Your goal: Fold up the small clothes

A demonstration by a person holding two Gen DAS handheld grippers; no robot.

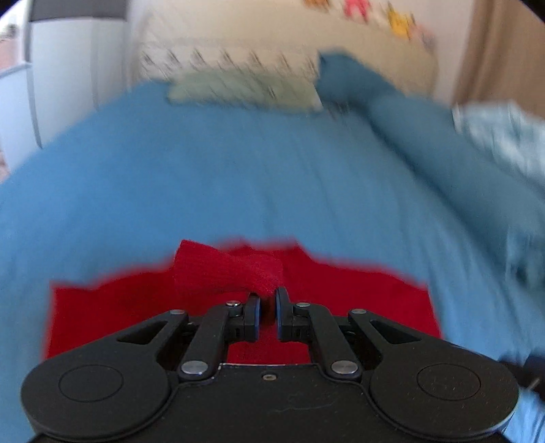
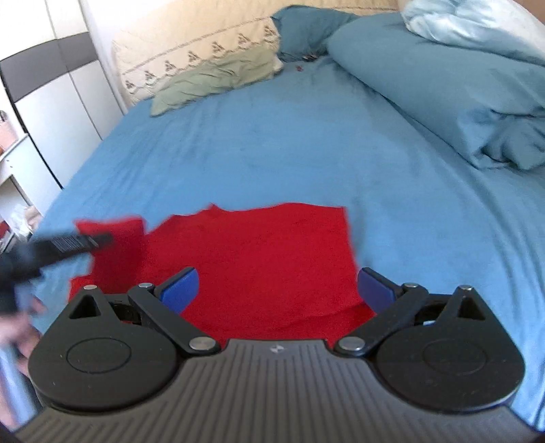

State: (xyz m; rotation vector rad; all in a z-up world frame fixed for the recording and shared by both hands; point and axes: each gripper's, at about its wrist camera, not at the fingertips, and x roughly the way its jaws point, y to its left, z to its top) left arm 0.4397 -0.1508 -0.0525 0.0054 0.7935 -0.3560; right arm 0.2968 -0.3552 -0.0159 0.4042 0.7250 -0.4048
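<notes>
Lying on the blue sheet (image 2: 272, 143) of a bed, a red garment (image 2: 259, 259) is spread mostly flat near the front edge, just ahead of both grippers.

At the far left of the right wrist view stand white cupboard doors (image 2: 68, 109) with a dark band across them. Low on that side a blurred hand (image 2: 17, 334) shows, and above it the left gripper (image 2: 102, 240) reaches in, a dark smeared bar whose tip meets a lifted flap at the garment's left edge. In the left wrist view that gripper (image 1: 268, 298) has its jaws pressed nearly together on a fold of the red fabric, which rises in a bunched strip up and left of the fingertips while the rest of the cloth lies below; this view is heavily blurred.

Further along, at the head of the bed, a cream pillow (image 2: 190, 51) with a dark stitched pattern leans up, with a pale green cloth (image 2: 211, 81) crumpled in front of it.

In the middle foreground the right gripper (image 2: 277, 286) stands spread wide, its blue pads (image 2: 178, 289) well apart over the garment's near part, with nothing pinched between them.

To the right, a bundled blue duvet (image 2: 442, 95) runs along the bed's side, a light blue piece of fabric (image 2: 460, 24) heaped on its far end.
</notes>
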